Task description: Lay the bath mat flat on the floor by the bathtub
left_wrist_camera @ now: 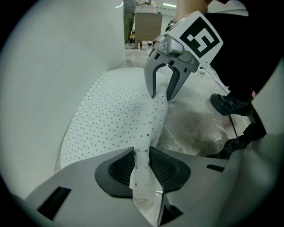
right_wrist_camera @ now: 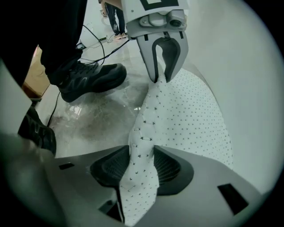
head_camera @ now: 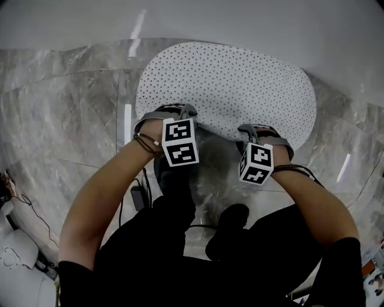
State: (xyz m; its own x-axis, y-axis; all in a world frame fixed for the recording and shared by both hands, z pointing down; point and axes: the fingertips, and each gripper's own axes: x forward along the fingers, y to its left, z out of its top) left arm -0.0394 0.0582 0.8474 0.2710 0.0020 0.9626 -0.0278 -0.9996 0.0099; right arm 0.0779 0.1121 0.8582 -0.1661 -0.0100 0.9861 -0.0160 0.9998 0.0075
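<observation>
Pinching the bath mat (head_camera: pixel 240 84) along its near edge, both grippers are pointing down at the marble floor (head_camera: pixel 66 126). The mat is lying mostly spread on the floor, its far edge right against the bathtub (head_camera: pixel 210 18) wall. Only the near edge is standing up as a ridge between the two grippers.

The mat is looking soft, thin and light. It is draping and creasing freely, so it is probably going to sag wherever nothing is holding it. Gripping the near edge at two points well apart is looking right for pulling it flat.

The left gripper (left_wrist_camera: pixel 142 153) is pressing nearly together on a thin fold of mat. The right gripper (right_wrist_camera: pixel 142 155) is clamping a thicker bunched fold, with its jaws standing a bit wider.
</observation>
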